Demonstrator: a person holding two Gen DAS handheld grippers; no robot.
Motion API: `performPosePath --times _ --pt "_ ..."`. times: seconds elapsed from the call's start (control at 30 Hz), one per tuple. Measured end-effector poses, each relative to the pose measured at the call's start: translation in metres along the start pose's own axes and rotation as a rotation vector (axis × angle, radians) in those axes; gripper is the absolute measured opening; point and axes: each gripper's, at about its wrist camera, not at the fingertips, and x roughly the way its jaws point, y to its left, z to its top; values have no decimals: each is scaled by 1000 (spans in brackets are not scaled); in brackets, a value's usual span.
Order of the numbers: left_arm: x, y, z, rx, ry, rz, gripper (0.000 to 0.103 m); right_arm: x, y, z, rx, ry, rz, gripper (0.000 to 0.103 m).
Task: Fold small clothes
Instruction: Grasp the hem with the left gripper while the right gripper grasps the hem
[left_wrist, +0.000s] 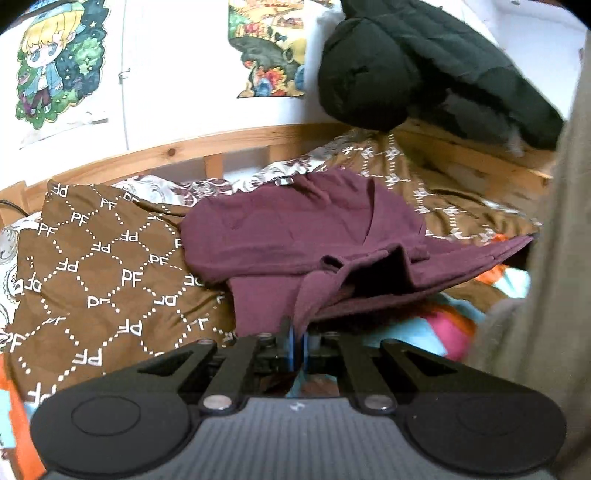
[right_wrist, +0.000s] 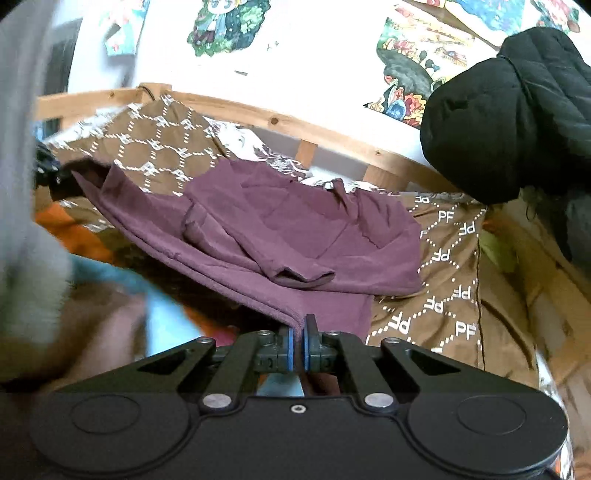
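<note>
A maroon long-sleeved top lies on the brown patterned bedspread, sleeves folded in over the body. My left gripper is shut on the top's near hem corner and holds it lifted. In the right wrist view the same top lies spread ahead, and my right gripper is shut on the other near hem corner. The hem is stretched taut between the two grippers. The left gripper shows at the far left of the right wrist view, holding the cloth.
A black quilted jacket hangs over the wooden bed rail at the back right. Cartoon posters hang on the white wall. A colourful striped blanket lies under the lifted hem. The person's grey sleeve fills the left edge.
</note>
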Motion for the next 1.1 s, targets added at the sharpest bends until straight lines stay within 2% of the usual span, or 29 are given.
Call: performPosePath --times 0.2,0.3,0.4,0.53,0.7,0.83,0.97,1.1 --pt "-33 3 1 17 40 -73 3 -59 11 9 65 69 119 4" --pt "-30 5 14 34 27 -52 4 -69 12 15 87 75 142 4" --pt "-19 12 38 22 17 -36 4 -64 10 27 71 41 123 4" --pt "11 23 85 39 36 55 4 -49 2 46 9 -21 73 4" --pt "61 25 146 77 61 153 4 -9 -31 79 -62 -101 11 4" --pt "110 29 178 117 86 219 4 42 -61 104 -74 -134 -40 4" --pt "166 33 189 150 113 265 4 100 -85 118 -44 -154 -80 4" --pt "225 52 186 102 165 270 5 161 -107 122 6 -162 -104 4"
